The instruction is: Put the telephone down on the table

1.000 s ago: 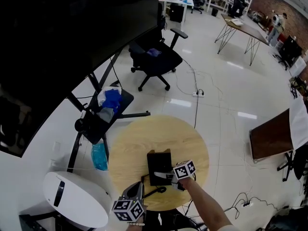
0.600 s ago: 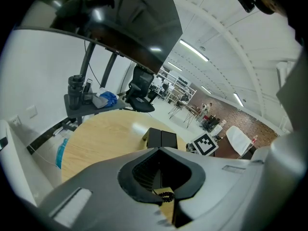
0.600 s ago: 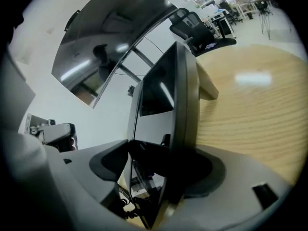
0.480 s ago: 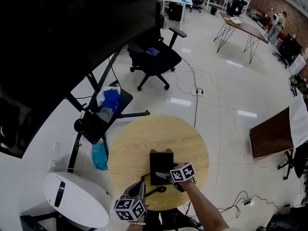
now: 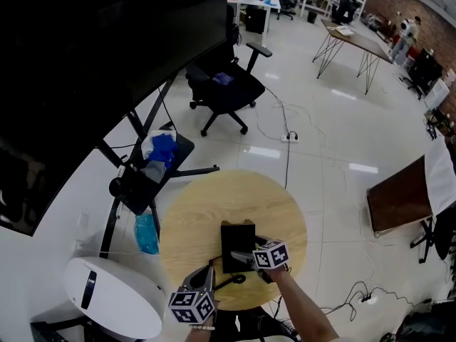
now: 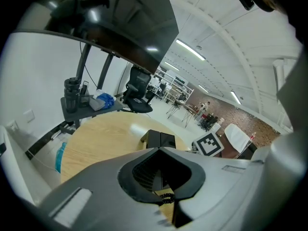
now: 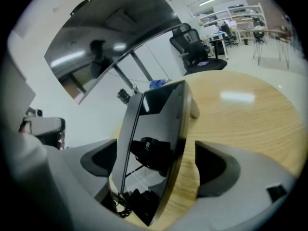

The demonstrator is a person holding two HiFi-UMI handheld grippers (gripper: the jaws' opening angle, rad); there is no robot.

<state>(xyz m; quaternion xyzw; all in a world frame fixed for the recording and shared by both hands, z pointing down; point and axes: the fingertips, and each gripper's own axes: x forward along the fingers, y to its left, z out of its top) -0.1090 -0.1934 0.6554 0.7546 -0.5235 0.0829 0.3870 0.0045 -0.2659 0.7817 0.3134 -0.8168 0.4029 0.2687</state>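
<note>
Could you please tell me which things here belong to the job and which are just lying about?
Job: telephone; round wooden table; right tongs, jaws just opened, telephone between them.
Lying about: office chair; blue cloth; white rounded device; brown desk.

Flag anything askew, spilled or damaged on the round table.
Nothing spilled or broken. The black telephone rests on the table between the right gripper's jaws, which have just been opening. Its coiled cord trails loose beside it.

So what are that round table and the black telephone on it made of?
The table looks like light wood or veneer, satin, with faint grain and a soft highlight. The telephone is probably hard plastic, glossy black; its face mirrors the room.
</note>
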